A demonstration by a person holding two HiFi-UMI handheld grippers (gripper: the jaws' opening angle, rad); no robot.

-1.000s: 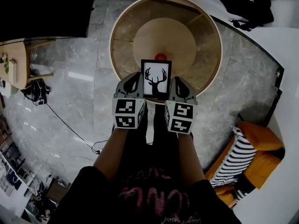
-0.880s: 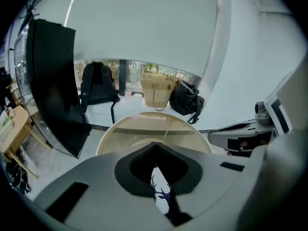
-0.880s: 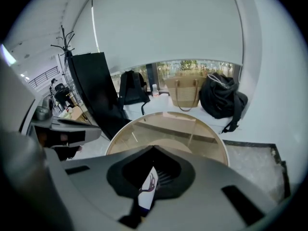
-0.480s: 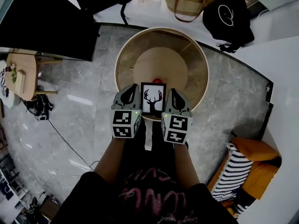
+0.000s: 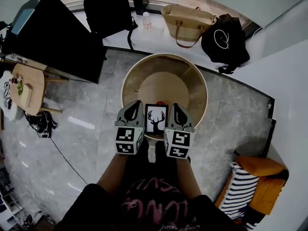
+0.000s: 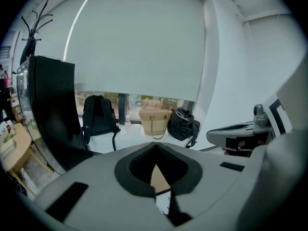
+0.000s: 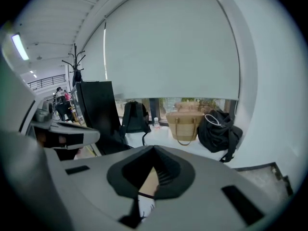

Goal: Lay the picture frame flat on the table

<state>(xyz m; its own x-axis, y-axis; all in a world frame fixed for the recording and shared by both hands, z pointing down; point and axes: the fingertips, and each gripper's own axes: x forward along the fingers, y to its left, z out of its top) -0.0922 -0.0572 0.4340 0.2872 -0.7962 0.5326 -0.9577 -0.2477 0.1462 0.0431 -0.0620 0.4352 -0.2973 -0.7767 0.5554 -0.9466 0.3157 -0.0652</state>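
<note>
Left claw (image 5: 134,110) | right claw (image 5: 177,112) | both clamped on picture frame (image 5: 156,118) | forearms (image 5: 115,167) parallel

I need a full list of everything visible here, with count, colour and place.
picture frame: 1, black with deer print, between both grippers
table: 1, round, wooden, below the frame
small object: 1, red, behind frame
backpack: 1, black, far left
bottle: 1, pale, beside backpack
straw bag: 1, tan, far centre
soft bag: 1, black, far right
armchair: 1, orange, lower right
left gripper: 1, grey, shut on frame's left edge
right gripper: 1, grey, shut on frame's right edge
</note>
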